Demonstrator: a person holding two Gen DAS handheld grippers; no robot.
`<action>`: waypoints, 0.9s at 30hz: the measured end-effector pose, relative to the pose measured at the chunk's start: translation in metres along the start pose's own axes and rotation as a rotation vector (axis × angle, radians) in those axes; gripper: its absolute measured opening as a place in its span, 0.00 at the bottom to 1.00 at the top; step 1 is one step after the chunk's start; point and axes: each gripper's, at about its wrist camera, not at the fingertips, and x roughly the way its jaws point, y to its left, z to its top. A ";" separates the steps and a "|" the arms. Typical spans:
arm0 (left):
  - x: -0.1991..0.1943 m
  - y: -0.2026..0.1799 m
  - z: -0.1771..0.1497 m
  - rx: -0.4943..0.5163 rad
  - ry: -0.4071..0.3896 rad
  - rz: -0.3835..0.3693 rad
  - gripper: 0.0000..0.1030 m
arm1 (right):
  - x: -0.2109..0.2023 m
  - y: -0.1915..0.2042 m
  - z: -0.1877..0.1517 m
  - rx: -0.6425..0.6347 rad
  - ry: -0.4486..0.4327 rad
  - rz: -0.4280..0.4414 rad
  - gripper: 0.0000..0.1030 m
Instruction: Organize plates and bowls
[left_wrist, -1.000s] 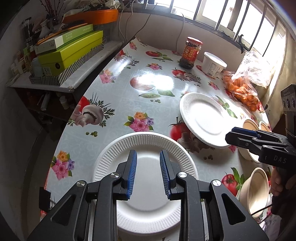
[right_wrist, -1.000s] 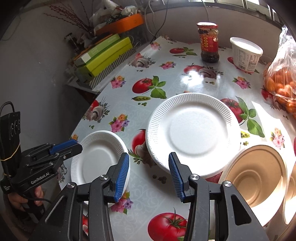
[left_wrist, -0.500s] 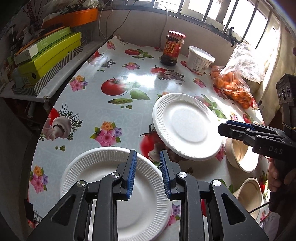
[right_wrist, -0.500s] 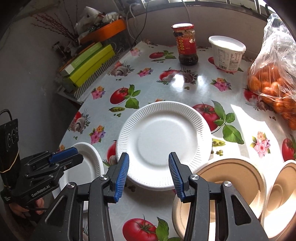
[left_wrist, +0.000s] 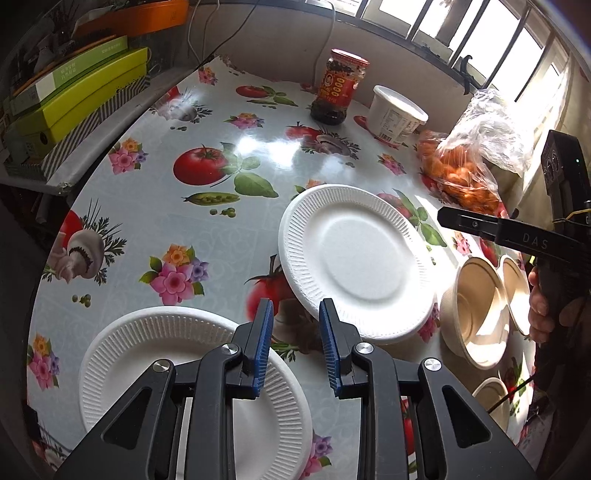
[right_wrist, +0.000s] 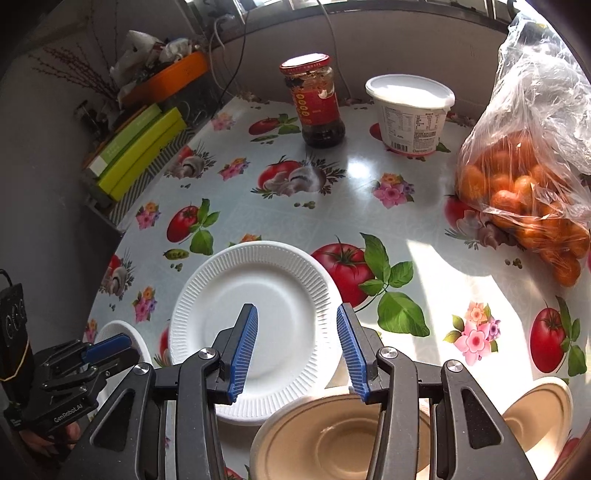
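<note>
Two white ribbed plates lie on the patterned tablecloth: one near the front-left edge (left_wrist: 147, 362) and one at the middle (left_wrist: 354, 258). Beige bowls (left_wrist: 476, 314) sit to the right of the middle plate. My left gripper (left_wrist: 294, 310) hovers open over the gap between the two plates, with nothing between its blue pads. My right gripper (right_wrist: 296, 310) is open above the near rim of the middle plate (right_wrist: 266, 288), just behind a beige bowl (right_wrist: 325, 435). A second bowl (right_wrist: 535, 413) lies to its right. Each gripper shows in the other's view: right (left_wrist: 443, 218), left (right_wrist: 129, 349).
At the back stand a red-labelled jar (right_wrist: 314, 107) and a white lidded tub (right_wrist: 410, 110). A plastic bag of oranges (right_wrist: 528, 192) fills the right side. Green boxes (left_wrist: 74, 99) sit on a shelf past the table's left edge. A hand (left_wrist: 539, 306) holds the right gripper.
Both grippers have moved to the right. The left one went from over the near plate to the gap between the plates. The right one went from the middle plate toward the bowls.
</note>
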 end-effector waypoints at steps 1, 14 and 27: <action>0.003 0.000 0.000 -0.004 0.006 -0.006 0.26 | 0.004 -0.004 0.003 0.007 0.012 0.001 0.43; 0.028 0.002 0.006 -0.031 0.055 -0.015 0.26 | 0.041 -0.035 0.016 0.086 0.087 0.051 0.43; 0.038 0.004 0.011 -0.048 0.071 -0.023 0.26 | 0.058 -0.043 0.013 0.096 0.130 0.072 0.42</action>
